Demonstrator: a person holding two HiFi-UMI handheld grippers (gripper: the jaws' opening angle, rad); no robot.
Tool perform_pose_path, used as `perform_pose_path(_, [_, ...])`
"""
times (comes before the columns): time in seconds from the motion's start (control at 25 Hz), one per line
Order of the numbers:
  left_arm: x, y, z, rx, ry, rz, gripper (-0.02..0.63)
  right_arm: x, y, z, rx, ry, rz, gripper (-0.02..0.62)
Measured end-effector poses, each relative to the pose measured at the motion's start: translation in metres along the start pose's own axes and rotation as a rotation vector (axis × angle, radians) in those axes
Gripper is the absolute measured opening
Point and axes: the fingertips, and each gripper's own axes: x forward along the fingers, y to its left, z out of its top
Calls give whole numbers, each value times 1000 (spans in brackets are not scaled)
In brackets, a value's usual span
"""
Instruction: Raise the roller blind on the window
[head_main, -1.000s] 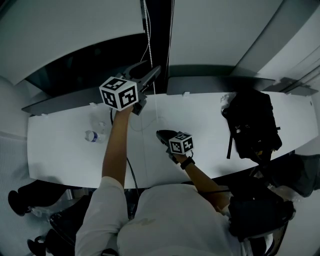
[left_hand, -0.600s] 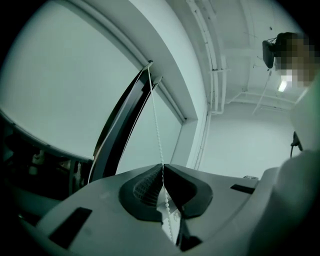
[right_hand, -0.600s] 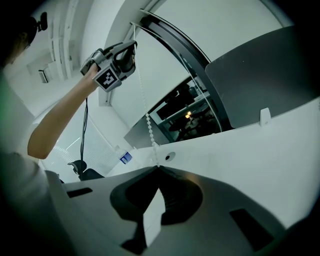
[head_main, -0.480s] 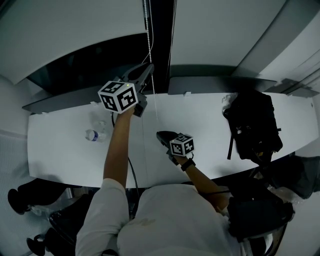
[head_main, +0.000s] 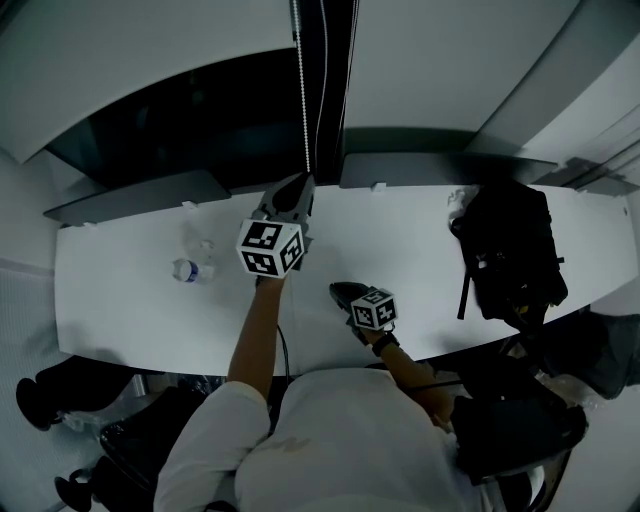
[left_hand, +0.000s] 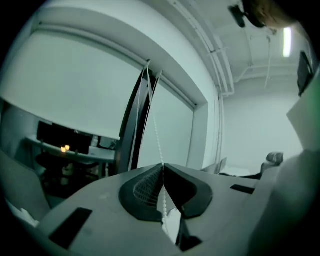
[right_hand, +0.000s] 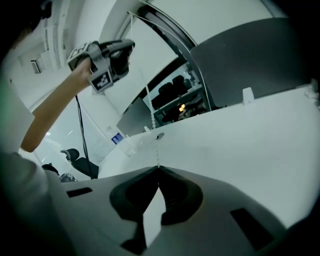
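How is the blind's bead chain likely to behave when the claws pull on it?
Probably floppy: the bead chain runs straight above the shut left claw but curves below its tips. Likely light and thin, so it could slip, though the beads should help a grip hold. The right claw pinches it too, lower down.

Above the left gripper (head_main: 302, 182), the bead chain (head_main: 303, 90) runs off the head view's top edge, so we cannot see its upper end. Between that gripper and the right gripper (head_main: 336, 289), the chain is too fine for us to trace from overhead. Left of both, the bottle (head_main: 186, 270) carries a label too small to read.
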Motion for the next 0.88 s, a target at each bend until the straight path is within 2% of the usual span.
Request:
perform_pose_path(0.16, [-19,2,-34,175,87,67,9,-29,-9,17,-114,-106,-30,6])
perform_pose_path(0.24, [-26,3,-63,197,157,76,5,-44,-10,39,-174,-152,-38,8])
perform_pose_path(0.36, [-36,-7,-122,116,244,51,3,-66,-9,93,-162,-272,-21,18])
perform_pose_path(0.48, [-46,-24,-164,13,273,34,2,-80,8,171,-184,-419,35,26])
perform_pose_path(0.72, [-53,-45,-180,-69,243,30,2,-104,88,334,-326,-655,226,29])
perform_pose_path(0.8, [-57,-41,-180,-90,222,42,2,-107,107,378,-369,-682,242,29])
perform_pose_path(0.88, [-63,-33,-180,-97,216,55,2,-99,119,412,-418,-666,216,29])
